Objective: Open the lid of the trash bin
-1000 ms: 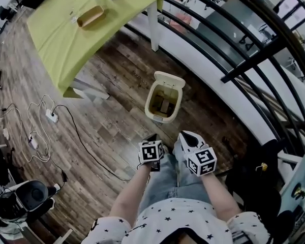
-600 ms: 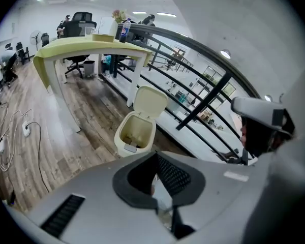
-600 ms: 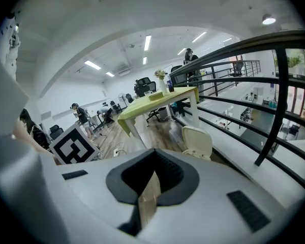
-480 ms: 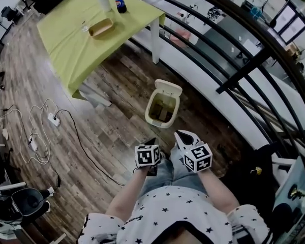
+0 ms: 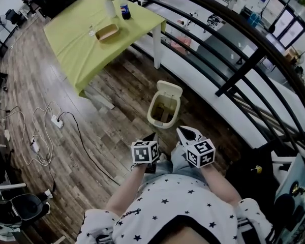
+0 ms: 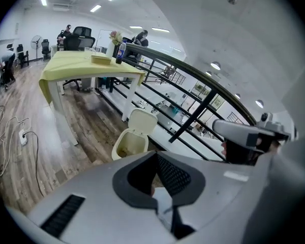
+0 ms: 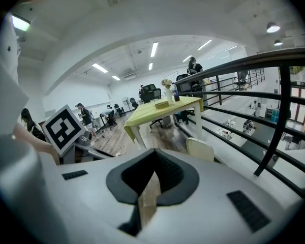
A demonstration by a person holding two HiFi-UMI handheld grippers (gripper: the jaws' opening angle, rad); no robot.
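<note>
Wood-plank floor point(image 5: 107, 116) beside a black railing point(image 5: 234, 80); the cream trash bin point(image 5: 151, 111) stands on the floor right at the foot of the railing. Its lid point(image 5: 170, 89) is already up, tipped back on the bin's far side, and the brownish inside is exposed. A person in a star-print shirt point(image 5: 168, 207) stands on the bin's near side, well apart from it, with both grippers held close to the body. The left gripper point(image 5: 152, 135) and right gripper point(image 5: 183, 131) sit side by side, tips aimed toward the bin, neither touching it. Left jaws are drawn together with only a thin slit between them and nothing in it. Right jaws are the same, with just a sliver of floor showing through and nothing held. Beyond the bin and to its left is a yellow-green surface point(image 5: 81, 39) carrying a bottle point(image 5: 125, 11), a vase of flowers point(image 5: 110, 4) and a wooden tray point(image 5: 107, 32). Far left of the bin, a power strip point(image 5: 56, 120) and cables lie on the floor.
</note>
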